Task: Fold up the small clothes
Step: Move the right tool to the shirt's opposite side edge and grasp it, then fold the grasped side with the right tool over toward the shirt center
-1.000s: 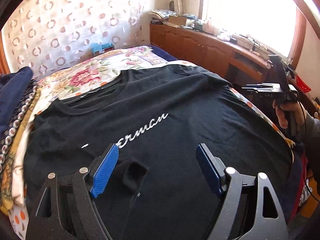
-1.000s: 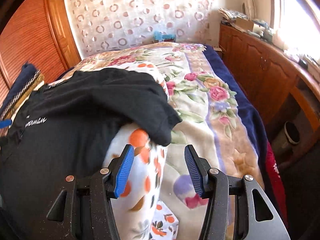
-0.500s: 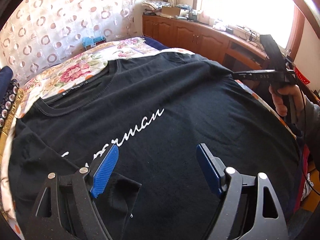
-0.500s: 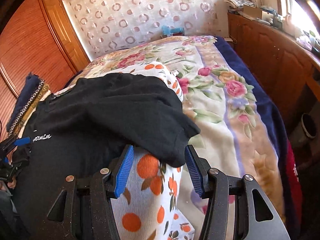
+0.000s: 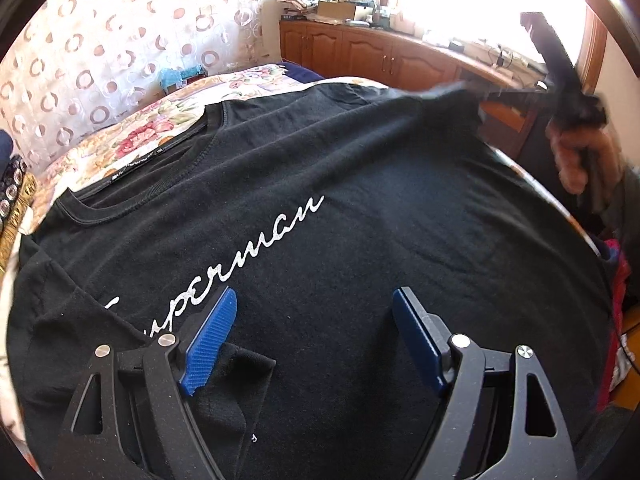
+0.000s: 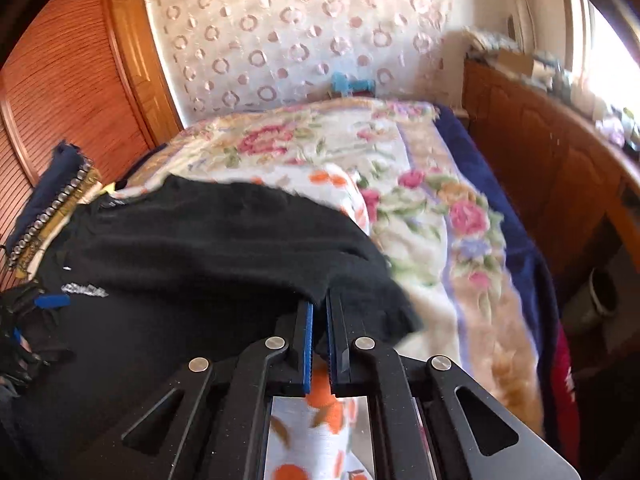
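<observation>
A black T-shirt (image 5: 320, 184) with white "Superman" script lies spread face up on the bed. My left gripper (image 5: 312, 332) is open just above its lower chest, near a folded-over sleeve flap (image 5: 236, 376). My right gripper (image 6: 318, 320) is shut on the edge of the shirt's other sleeve (image 6: 360, 300) and lifts it. In the left wrist view the right gripper (image 5: 568, 92) shows blurred at the far right, with the sleeve pulled up toward it.
A floral blanket (image 6: 420, 208) and an orange-print sheet (image 6: 316, 440) cover the bed. Wooden cabinets (image 5: 360, 52) with clutter run along the window side. A wooden wardrobe (image 6: 60, 92) and stacked dark clothes (image 6: 52, 196) stand at the left.
My right gripper has closed on the sleeve edge and raised it. My left gripper has drifted lower over the shirt, still open.
</observation>
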The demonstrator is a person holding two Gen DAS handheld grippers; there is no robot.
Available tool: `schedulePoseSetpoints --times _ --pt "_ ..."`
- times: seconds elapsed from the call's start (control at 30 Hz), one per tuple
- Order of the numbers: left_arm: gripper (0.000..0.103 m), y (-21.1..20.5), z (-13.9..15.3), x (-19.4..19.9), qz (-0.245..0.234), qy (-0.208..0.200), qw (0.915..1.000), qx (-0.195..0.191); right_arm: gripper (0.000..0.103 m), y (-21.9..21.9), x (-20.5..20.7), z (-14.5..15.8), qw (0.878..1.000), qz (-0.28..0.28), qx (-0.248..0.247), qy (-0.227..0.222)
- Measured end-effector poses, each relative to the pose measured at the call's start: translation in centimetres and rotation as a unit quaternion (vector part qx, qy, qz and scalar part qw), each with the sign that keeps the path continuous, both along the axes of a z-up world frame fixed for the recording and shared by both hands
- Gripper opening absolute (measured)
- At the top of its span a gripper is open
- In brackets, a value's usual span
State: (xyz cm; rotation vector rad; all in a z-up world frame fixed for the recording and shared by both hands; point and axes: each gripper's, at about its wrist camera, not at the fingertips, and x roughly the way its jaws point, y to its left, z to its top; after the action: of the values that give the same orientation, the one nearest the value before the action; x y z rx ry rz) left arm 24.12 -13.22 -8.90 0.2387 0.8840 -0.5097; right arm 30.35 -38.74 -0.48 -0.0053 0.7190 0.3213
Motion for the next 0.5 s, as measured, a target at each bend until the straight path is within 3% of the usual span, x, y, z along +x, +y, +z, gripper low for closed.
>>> schedulePoseSetpoints --times 0.2,0.4,0.5 --pt "0.082 0.0 -0.1 0.0 0.0 0.0 1.0 0.001 0.005 4.0 -3.5 3.5 0.997 0.07 0.002 -0.039" --pt "0.083 -0.1 -0.1 -0.1 0.001 -0.001 1.0 0.003 0.006 5.8 -3.6 0.1 0.995 0.089 -0.034 0.013" --pt "0.083 -0.1 -0.1 0.0 0.001 0.0 1.0 0.004 0.023 4.4 -4.1 -0.7 0.996 0.073 -0.033 0.028"
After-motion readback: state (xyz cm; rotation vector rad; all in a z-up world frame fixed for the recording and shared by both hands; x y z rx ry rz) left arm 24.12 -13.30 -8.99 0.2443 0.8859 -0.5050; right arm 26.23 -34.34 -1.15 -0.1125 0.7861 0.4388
